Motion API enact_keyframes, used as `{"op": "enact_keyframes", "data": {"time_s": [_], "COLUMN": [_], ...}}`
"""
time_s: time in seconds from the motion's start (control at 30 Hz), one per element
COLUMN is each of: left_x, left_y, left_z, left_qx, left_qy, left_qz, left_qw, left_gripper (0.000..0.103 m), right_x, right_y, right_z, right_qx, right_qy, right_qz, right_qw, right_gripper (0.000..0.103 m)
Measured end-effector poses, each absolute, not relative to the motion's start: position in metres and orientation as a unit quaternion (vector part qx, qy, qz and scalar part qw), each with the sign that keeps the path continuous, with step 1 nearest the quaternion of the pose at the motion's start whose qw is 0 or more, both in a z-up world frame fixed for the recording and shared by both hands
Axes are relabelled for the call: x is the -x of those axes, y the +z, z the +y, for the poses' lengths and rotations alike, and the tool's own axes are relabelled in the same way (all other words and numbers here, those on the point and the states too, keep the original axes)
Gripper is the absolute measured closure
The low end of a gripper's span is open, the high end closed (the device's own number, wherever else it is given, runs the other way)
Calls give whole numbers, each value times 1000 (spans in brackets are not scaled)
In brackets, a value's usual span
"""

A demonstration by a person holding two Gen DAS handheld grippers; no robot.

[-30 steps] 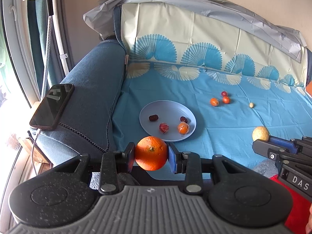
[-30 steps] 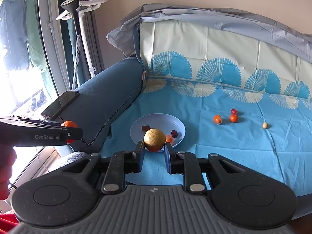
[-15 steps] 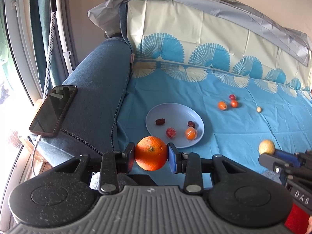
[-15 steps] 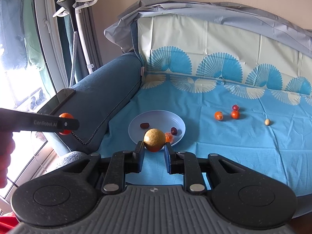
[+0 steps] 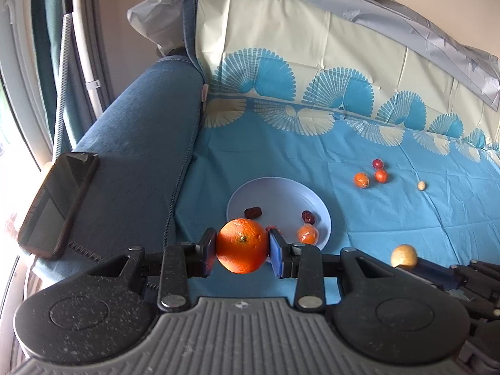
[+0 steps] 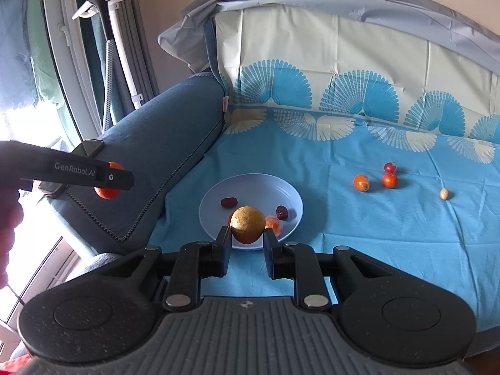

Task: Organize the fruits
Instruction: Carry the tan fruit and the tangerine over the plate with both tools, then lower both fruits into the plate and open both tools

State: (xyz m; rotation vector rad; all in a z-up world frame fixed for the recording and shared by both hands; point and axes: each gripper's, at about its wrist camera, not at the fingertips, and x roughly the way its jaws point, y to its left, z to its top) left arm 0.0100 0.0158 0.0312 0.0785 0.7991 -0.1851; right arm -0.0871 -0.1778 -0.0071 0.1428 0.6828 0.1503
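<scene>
The left gripper [image 5: 243, 247] is clamped on one large orange [image 5: 242, 245], held above the sofa's front edge, just left of the plate [image 5: 275, 193]. The right gripper [image 6: 247, 234] is clamped on one yellow-brown round fruit [image 6: 247, 224], held over the near rim of the plate.

The single pale blue plate lies on the blue sheet [image 6: 343, 212] near the sofa's left armrest [image 5: 134, 143]. In it lie four small things: two dark red dates [image 6: 229, 202], one orange piece [image 6: 274, 223] in a clear wrap, and one red piece mostly hidden behind the orange.

Out on the sheet, toward the backrest and right of the plate, four more fruits lie loose: two small orange ones [image 6: 361, 182], one dark red one [image 6: 389, 167] touching the right-hand orange one, and one pale nut-like one [image 6: 444, 193] apart to the right.

One phone [image 5: 57, 204] lies on the armrest.
</scene>
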Motion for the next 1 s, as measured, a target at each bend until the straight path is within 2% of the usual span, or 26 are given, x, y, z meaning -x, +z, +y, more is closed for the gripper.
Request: {"op": "enact_keyframes", "data": {"time_s": [0.37, 0.8, 0.97, 1.0], "left_x": [-79, -167, -176, -175], "left_y": [-10, -92, -105, -107], "left_z": [-9, -34, -20, -18], "left_qx": [-51, -96, -83, -81], "left_qy": [-107, -107, -91, -89], "left_qz": [420, 468, 478, 480], "left_qw": [900, 872, 870, 869], "left_gripper": [64, 64, 64, 64], "right_x": [13, -69, -52, -41], "right_y": [-49, -119, -134, -140], "right_z": [-175, -172, -204, -208], "right_qx": [-75, -46, -62, -61], "right_qy": [72, 68, 50, 52], "right_qz": [366, 392, 434, 447], "right_qw": [925, 916, 897, 891], "right_gripper": [80, 81, 80, 76]}}
